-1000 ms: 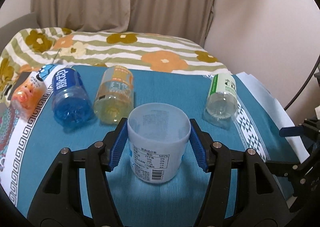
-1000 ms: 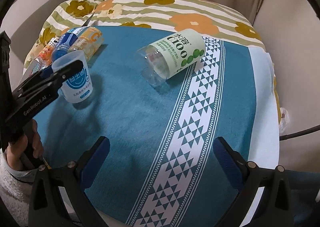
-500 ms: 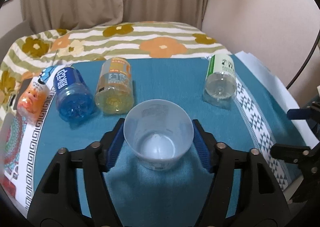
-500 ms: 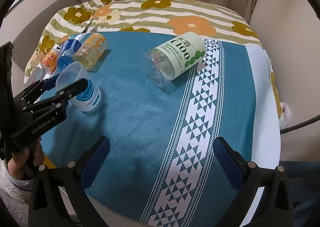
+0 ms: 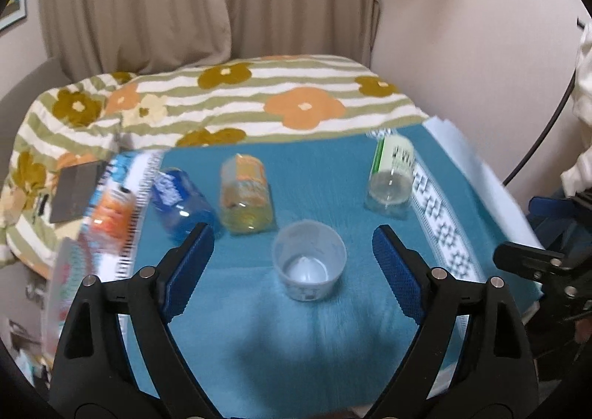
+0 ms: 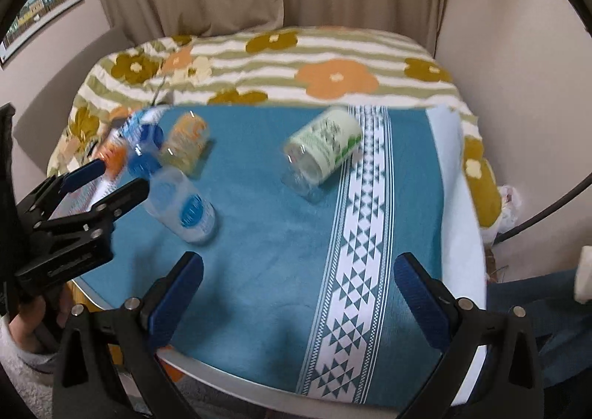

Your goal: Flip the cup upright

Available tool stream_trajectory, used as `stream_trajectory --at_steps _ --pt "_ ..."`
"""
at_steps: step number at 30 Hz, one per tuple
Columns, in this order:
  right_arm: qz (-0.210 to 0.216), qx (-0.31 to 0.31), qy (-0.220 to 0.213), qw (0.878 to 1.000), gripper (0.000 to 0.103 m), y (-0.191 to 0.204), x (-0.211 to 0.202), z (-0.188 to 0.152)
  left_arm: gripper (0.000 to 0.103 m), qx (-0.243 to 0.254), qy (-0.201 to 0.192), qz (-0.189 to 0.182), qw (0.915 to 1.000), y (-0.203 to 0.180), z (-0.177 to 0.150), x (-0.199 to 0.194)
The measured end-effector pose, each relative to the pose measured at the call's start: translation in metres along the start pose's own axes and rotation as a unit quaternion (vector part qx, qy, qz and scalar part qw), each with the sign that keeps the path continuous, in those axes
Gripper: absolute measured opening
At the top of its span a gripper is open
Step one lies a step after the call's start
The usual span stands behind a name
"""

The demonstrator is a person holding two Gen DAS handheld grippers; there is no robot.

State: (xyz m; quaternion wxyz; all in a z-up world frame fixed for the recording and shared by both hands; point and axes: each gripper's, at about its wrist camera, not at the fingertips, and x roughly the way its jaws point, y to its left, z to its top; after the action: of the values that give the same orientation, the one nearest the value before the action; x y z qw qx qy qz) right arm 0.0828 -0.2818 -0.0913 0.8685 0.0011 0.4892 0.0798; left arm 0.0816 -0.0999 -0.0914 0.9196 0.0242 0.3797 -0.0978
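A translucent plastic cup (image 5: pixel 309 263) with a blue round label stands upright, mouth up, on the teal cloth (image 5: pixel 314 182). It also shows in the right wrist view (image 6: pixel 185 206). My left gripper (image 5: pixel 292 263) is open, drawn back and raised, with the cup standing free between and beyond its blue pads. In the right wrist view the left gripper (image 6: pixel 107 180) sits just left of the cup. My right gripper (image 6: pixel 296 298) is open and empty above the near part of the table.
Several bottles lie on their sides on the cloth: a blue one (image 5: pixel 181 204), a yellow-orange one (image 5: pixel 244 204), an orange one (image 5: pixel 111 212) at the left edge, and a green-labelled one (image 5: pixel 390 175) on the white patterned band. A flowered blanket (image 5: pixel 229 104) lies behind.
My left gripper has opened and let go of the cup, then pulled back and up. The cup now stands free on the cloth. My right gripper has stayed open, shifting slightly.
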Motion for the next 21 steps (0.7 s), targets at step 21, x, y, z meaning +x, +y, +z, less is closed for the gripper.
stream_trajectory --at_steps 21 --pt "-0.061 0.026 -0.062 0.996 0.103 0.063 -0.082 0.003 0.103 -0.057 0.005 0.044 0.9974 0.063 -0.003 -0.116"
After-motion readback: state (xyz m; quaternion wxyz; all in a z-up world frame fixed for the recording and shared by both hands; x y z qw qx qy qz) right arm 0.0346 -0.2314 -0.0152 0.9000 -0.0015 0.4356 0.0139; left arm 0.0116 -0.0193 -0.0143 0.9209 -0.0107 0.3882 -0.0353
